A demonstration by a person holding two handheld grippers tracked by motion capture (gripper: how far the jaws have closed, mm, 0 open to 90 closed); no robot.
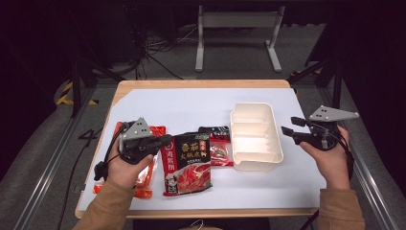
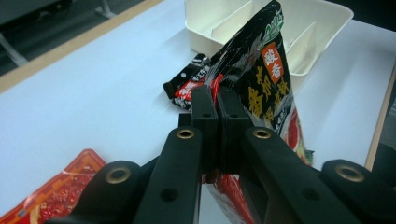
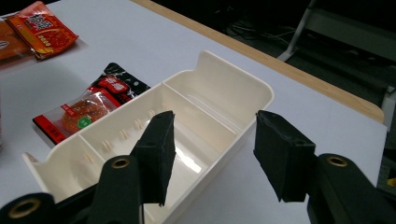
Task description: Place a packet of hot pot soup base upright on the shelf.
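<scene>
1. Your left gripper (image 2: 217,100) is clamped tight on the edge of the big black-and-red sauce packet (image 1: 187,162). In the left gripper view the packet stands up between the jaws; in the high view it sits left of centre on the counter (image 1: 191,103), just left of the white tray (image 1: 256,136).
2. Your right gripper (image 3: 212,149) is spread wide and holds nothing. It hovers at the tray's right side, with the tray's near wall between the jaws but not touched.
3. Risk: the hold is on a thin edge only. The packet could slip out or swing if you move it quickly.
4. Risk: the packet looks longer than any one tray compartment. It may catch on a divider or drape over the rim instead of dropping in.
5. Risk: the tray is loose on the counter. A nudge from the packet or the right gripper could slide it.
6. Risk: the small packet (image 1: 218,146) lies touching the tray's left wall. A low pass could drag it along.
7. Hard to read: the orange packet (image 1: 143,177) is mostly under your left hand (image 1: 125,165). How much of the big packet has left the counter cannot be told.
</scene>
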